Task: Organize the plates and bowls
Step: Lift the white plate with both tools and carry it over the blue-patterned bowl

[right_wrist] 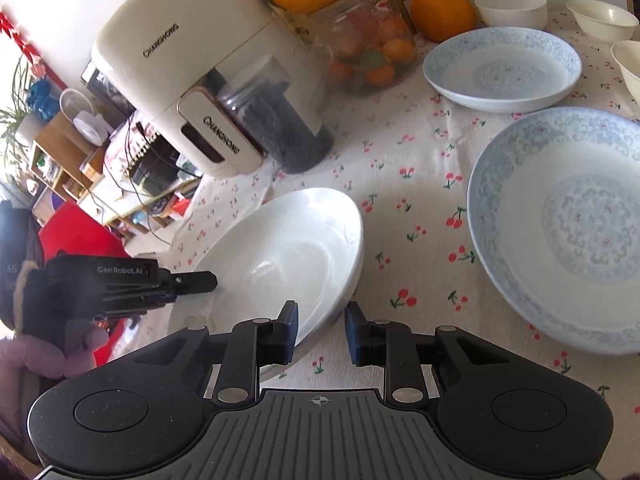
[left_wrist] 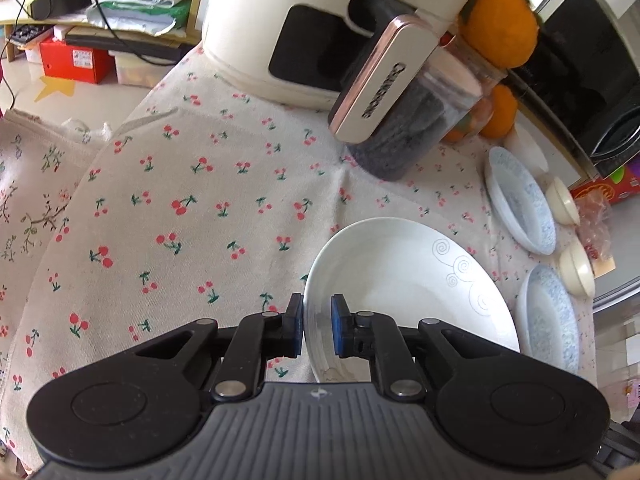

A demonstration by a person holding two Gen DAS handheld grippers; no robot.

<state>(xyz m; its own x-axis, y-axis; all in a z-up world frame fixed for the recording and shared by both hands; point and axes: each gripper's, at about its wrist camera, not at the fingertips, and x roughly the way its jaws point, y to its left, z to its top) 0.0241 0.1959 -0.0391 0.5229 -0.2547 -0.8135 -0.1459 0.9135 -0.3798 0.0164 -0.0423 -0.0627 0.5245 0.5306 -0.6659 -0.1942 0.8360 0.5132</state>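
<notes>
A white plate with grey swirls lies on the cherry-print tablecloth. My left gripper has its pads on either side of the plate's left rim, shut on it. In the right wrist view the same white plate is tilted, with the left gripper at its left edge. My right gripper is open, its left finger over the plate's near rim, holding nothing. Two blue-patterned plates lie to the right. Small cream bowls stand at the back right.
A cream air fryer stands at the back with a dark jar against it. A jar of fruit and oranges stand behind. The table edge drops off at the left toward shelves.
</notes>
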